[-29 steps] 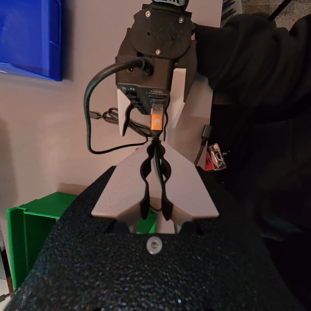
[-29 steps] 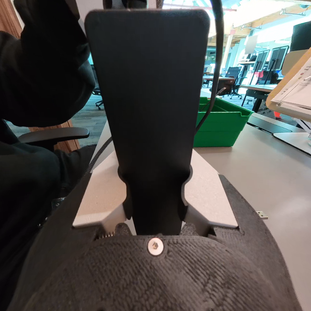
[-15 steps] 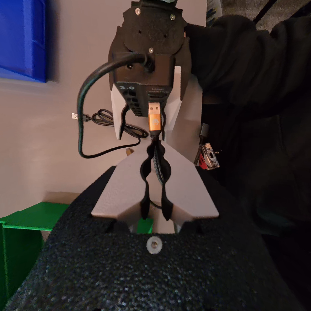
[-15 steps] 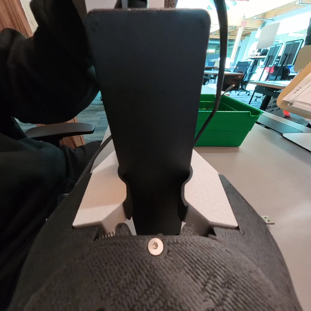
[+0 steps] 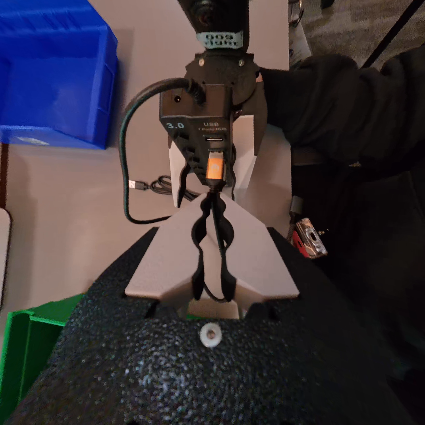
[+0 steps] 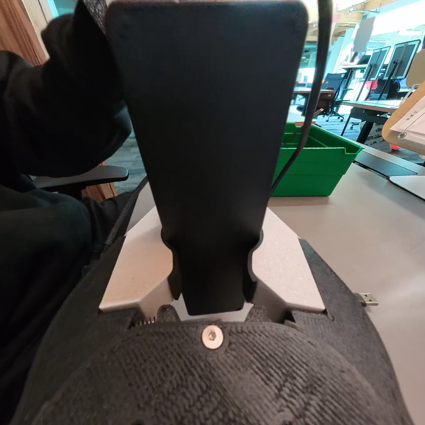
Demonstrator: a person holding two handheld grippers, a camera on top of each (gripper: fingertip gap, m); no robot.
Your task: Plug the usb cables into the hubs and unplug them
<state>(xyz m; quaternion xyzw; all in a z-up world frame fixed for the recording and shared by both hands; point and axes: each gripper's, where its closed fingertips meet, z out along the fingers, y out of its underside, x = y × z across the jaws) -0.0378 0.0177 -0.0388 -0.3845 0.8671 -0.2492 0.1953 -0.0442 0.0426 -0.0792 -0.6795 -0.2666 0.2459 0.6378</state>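
The orange USB plug [image 5: 215, 169] sat with its metal tip at the mouth of a port on the black USB hub [image 5: 195, 119], apparently only partly seated, and your left claw [image 5: 212, 202] was closed on the braided cable [image 5: 217, 232] just behind the plug, not on the plug itself. That hold looked soft for pushing, so you would have done well to keep the cable straight in line with the port and press slowly, or the cord could have buckled. Your right claw [image 6: 212, 264] was clamped around the hub's narrow end, holding it up off the counter [image 6: 345, 230]; bracing it firmly against the push seemed the main need. The hub's own thick black cord [image 5: 125, 161] looped down to the left, clear of the port. A loose black cable [image 5: 158, 184] lay coiled on the counter behind, a blue bin [image 5: 53, 87] and a green bin [image 6: 317, 165] stood well apart, and a dark sleeve [image 5: 340, 110] crowded the right side.
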